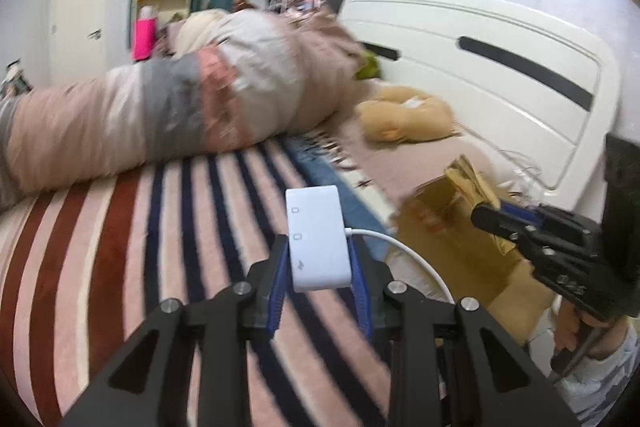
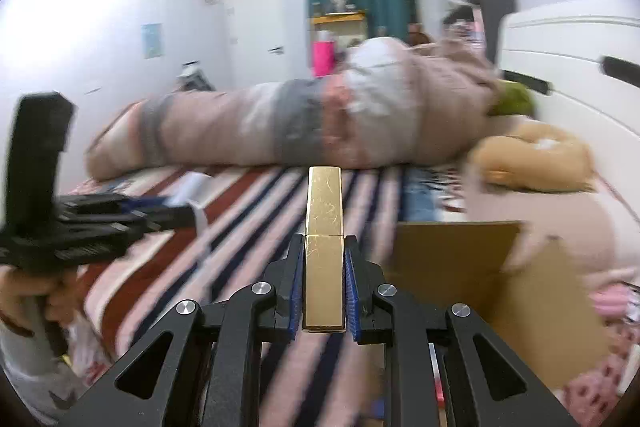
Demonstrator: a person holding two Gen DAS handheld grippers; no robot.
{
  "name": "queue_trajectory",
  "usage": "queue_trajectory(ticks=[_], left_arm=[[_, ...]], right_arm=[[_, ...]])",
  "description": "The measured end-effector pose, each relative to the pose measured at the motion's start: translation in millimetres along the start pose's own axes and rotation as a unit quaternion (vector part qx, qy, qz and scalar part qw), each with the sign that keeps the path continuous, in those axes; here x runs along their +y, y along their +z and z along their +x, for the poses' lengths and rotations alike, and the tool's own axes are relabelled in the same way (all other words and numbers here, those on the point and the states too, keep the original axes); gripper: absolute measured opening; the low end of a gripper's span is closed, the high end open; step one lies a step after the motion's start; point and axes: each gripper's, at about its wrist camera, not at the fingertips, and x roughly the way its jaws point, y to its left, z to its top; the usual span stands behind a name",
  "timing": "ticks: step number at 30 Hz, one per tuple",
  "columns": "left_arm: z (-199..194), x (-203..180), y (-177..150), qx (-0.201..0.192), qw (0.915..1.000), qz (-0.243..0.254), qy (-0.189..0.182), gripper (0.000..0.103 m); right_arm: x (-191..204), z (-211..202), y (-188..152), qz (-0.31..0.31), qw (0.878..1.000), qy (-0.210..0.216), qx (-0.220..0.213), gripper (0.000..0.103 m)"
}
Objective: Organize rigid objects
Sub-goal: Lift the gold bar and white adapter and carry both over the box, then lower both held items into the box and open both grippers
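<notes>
Mid-task: left hand-held gripper (image 1: 318,263) pinches a white adapter (image 1: 316,239), right hand-held gripper (image 2: 323,287) pinches a gold bar (image 2: 324,251) — both beside the cardboard box (image 2: 452,259), neither stowed yet.

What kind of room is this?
Most likely a bedroom: a bed with a striped pink, red and navy blanket, a white headboard, and a tan plush toy lying by it.
</notes>
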Motion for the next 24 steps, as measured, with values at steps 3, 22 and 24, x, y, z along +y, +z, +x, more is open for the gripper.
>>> queue_trajectory(ticks=[3, 22, 24], left_arm=[[5, -30, 17, -0.006, 0.9995, 0.025, -0.021, 0.026], [77, -128, 41, 0.057, 0.9907, 0.100, -0.072, 0.026], [78, -128, 39, 0.061, 0.9901, 0.102, -0.074, 0.026]], right_arm=[[-41, -10, -7, 0.013, 0.999, -0.040, 0.022, 0.013], [-111, 22, -58, 0.000, 0.984, -0.094, 0.149, 0.014], [-111, 19, -56, 0.004, 0.985, -0.094, 0.146, 0.014]])
